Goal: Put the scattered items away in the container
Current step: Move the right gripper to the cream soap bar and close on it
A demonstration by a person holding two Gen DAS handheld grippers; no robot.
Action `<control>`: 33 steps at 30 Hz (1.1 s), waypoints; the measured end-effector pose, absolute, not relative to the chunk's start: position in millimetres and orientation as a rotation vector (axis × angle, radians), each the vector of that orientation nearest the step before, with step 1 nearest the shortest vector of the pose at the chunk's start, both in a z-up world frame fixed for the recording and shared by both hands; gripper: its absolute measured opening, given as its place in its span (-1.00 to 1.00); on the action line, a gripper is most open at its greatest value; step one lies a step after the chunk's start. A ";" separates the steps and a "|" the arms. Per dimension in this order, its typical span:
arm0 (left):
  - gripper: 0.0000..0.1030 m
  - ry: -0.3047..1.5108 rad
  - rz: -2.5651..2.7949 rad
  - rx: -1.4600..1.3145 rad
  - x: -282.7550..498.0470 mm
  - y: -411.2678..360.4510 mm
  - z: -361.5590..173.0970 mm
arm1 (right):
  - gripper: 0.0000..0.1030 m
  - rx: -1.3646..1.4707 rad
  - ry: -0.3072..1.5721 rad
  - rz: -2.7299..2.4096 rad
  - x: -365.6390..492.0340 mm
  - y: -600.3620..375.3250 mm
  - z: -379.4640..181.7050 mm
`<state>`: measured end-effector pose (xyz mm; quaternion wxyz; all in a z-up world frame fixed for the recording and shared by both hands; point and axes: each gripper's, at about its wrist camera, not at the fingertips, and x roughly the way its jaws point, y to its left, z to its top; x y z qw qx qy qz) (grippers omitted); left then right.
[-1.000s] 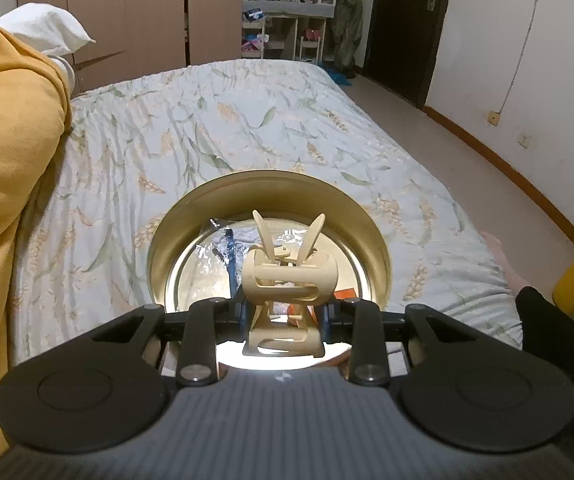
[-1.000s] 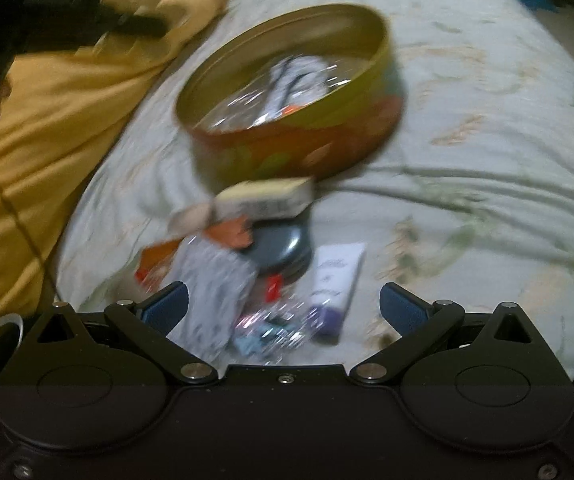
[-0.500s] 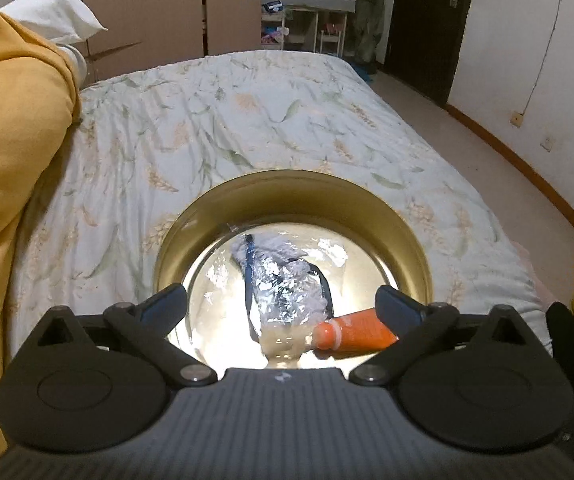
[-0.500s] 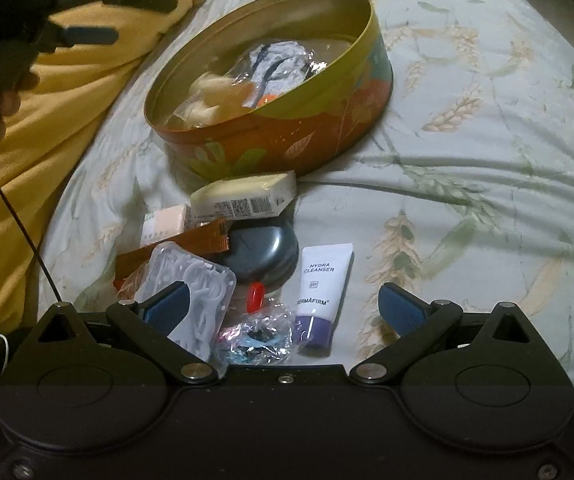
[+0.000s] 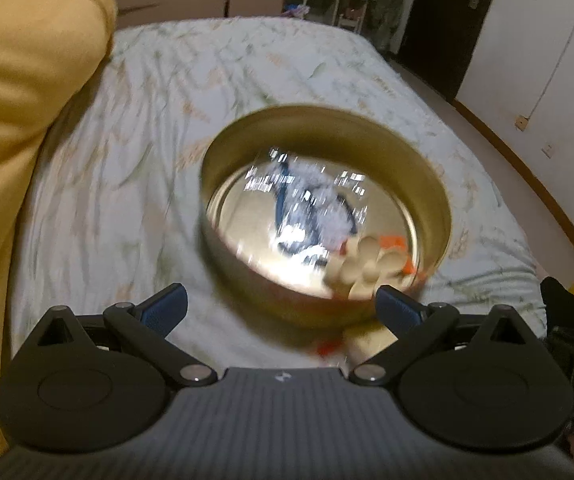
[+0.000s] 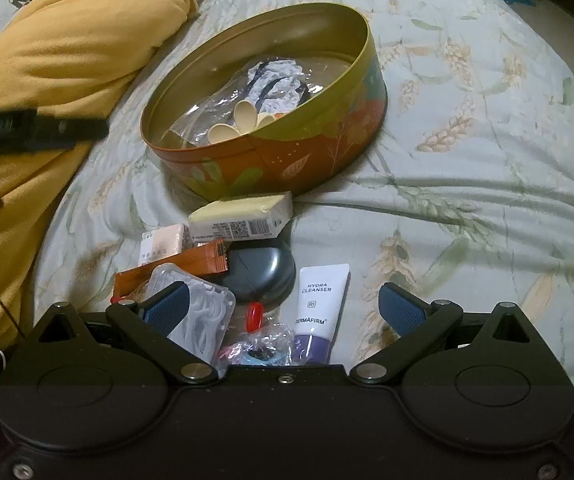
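Observation:
A round gold tin (image 6: 319,148) with an orange floral wall sits on the bed; it also shows, blurred, in the left wrist view (image 5: 327,128). Inside lie a cream hair claw (image 6: 239,122), a clear plastic bag (image 6: 275,76) and an orange tube (image 5: 397,242). My left gripper (image 5: 281,306) is open and empty, just short of the tin's near rim. My right gripper (image 6: 283,306) is open and empty above a pile in front of the tin: a white cleanser tube (image 6: 321,304), a dark grey case (image 6: 257,270), a floss-pick box (image 6: 203,312), a cream box (image 6: 243,216), orange sachets (image 6: 175,266).
A yellow blanket (image 6: 59,56) lies bunched along the left of the bed. The floral bedsheet (image 6: 487,160) stretches to the right of the tin. A small bagged item with a red cap (image 6: 255,334) lies by my right gripper. The floor and wall are at the far right (image 5: 547,60).
My left gripper opened and dropped the cream hair claw into the tin, then pulled back and left. My right gripper has come slightly closer over the pile.

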<state>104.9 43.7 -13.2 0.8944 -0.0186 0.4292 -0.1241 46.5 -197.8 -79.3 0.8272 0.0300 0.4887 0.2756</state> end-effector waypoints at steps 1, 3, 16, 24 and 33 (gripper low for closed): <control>1.00 0.895 -0.255 -0.046 99.7 47.0 -16.8 | 0.97 0.062 1.035 0.586 45.8 -197.6 -78.7; 1.00 0.902 -0.250 -0.062 89.9 52.7 -22.4 | 0.97 0.057 1.032 0.586 45.0 -196.7 -77.3; 1.00 0.859 -0.221 -0.122 36.1 67.9 -49.6 | 0.97 0.013 1.006 0.593 52.9 -179.5 -62.4; 1.00 0.840 -0.221 -0.100 18.0 63.3 -65.0 | 0.99 -0.002 1.030 0.604 69.8 -151.5 -63.2; 1.00 0.857 -0.261 -0.117 5.3 50.6 -75.4 | 0.99 -0.050 1.065 0.589 91.8 -114.5 -73.6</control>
